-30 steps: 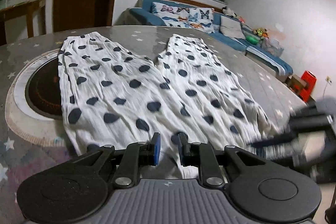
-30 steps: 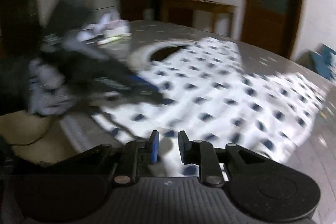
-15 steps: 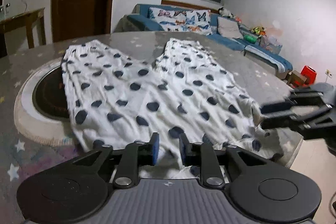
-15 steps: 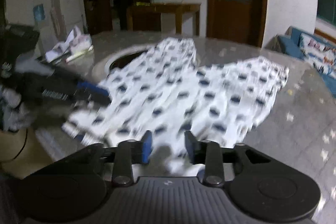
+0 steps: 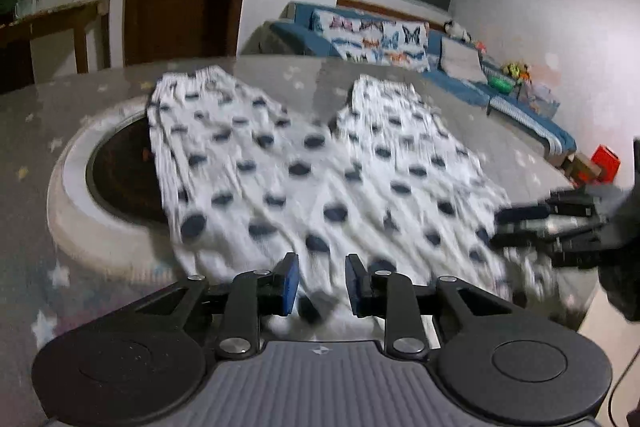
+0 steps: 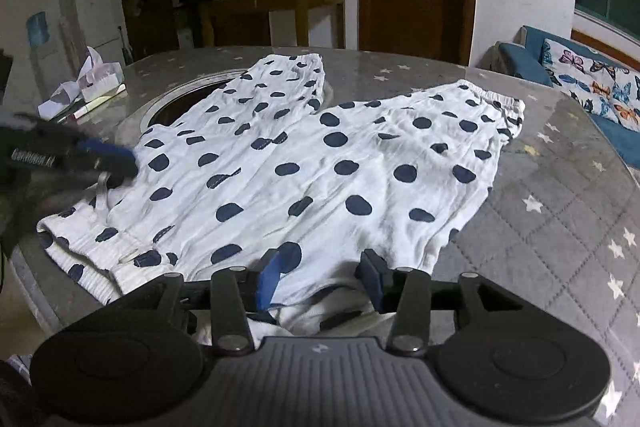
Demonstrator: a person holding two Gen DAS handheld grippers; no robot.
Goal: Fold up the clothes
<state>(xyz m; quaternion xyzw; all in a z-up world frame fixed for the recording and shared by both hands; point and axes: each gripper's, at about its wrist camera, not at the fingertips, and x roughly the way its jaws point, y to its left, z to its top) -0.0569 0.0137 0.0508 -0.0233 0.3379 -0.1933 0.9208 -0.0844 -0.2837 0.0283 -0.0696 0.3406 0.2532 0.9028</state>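
Through the left wrist camera I see the polka-dot trousers (image 5: 320,179) spread flat on the star-print table (image 5: 48,131), both legs fanning away from me and one leg lying partly over the round inset (image 5: 116,179) in the tabletop. My left gripper (image 5: 319,285) sits at the waistband end with a narrow gap between its blue pads; cloth shows in that gap, but the blur keeps me from judging whether it is pinched. The right gripper (image 5: 520,227) shows at the garment's right edge. Through the right wrist camera the trousers (image 6: 320,163) are sharper: thin, crinkled cotton with an elastic waistband (image 6: 92,259) hanging near the table edge. My right gripper (image 6: 320,277) is spread wide with nothing between its pads, hovering over the hem nearest me. I judge the fabric light and limp, so it will sag and drag if lifted by one point; the gathered waistband and elastic cuffs (image 6: 492,99) look like the firmest places to pinch, taking both layers together.
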